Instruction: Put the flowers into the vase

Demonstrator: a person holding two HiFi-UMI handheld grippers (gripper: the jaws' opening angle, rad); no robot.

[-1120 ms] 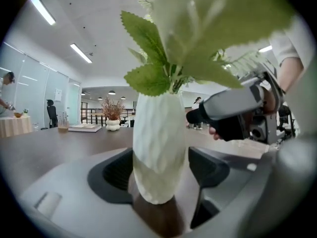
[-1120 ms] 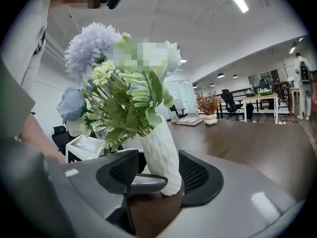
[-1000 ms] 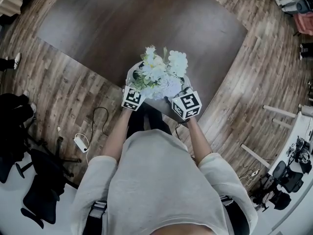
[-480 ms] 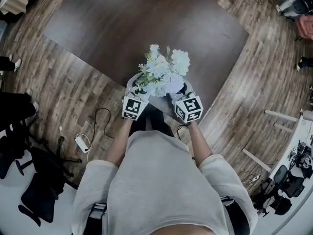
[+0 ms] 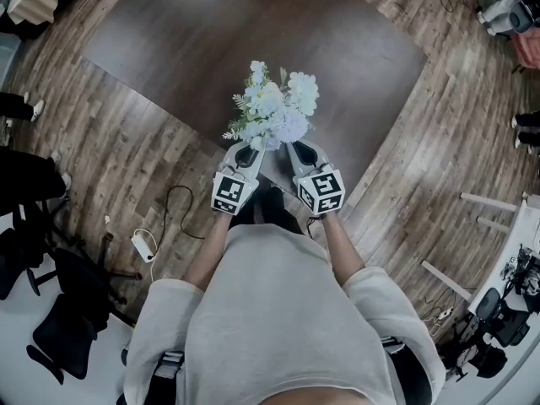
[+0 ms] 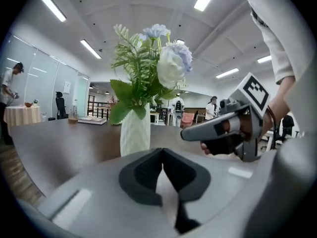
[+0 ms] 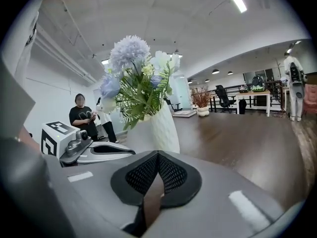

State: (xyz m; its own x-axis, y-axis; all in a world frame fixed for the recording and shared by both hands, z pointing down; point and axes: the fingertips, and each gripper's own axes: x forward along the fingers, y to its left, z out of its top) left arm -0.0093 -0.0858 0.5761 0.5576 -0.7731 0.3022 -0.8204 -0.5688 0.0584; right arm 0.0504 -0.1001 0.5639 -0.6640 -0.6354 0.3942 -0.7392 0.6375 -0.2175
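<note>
1. The flowers (image 5: 274,108) sit in the white ribbed vase (image 6: 135,135). It stands upright on the dark table (image 5: 169,40), near the edge closest to me. I judge the task done, or all but done.
2. On the left gripper (image 6: 161,151) the jaws have just been closing and now meet with nothing between them. The right gripper (image 7: 157,155) is the same: pads together and empty. Nothing is steadying the vase.
3. My main worry is a knock. Both grippers point at the vase from the near side and sit just short of it without touching. If either one drifts forward or swings sideways it would strike the vase wall, and the vase looks narrow and light.
4. The load is top-heavy, since the blooms and foliage spread much wider than the vase mouth. A small nudge could tip it, and with the edge so near it could fall to the floor (image 5: 405,167).
5. A leaf (image 6: 119,110) droops low beside the vase neck. Raising a gripper through the greenery could drag a stem out.
6. I cannot see how deep the stems sit, so a shallow one may flop out.
7. The grippers are near each other and could clash if I withdraw carelessly.
8. A cable (image 5: 173,205) and power strip (image 5: 139,245) lie by the person's feet and could catch on a step back.
</note>
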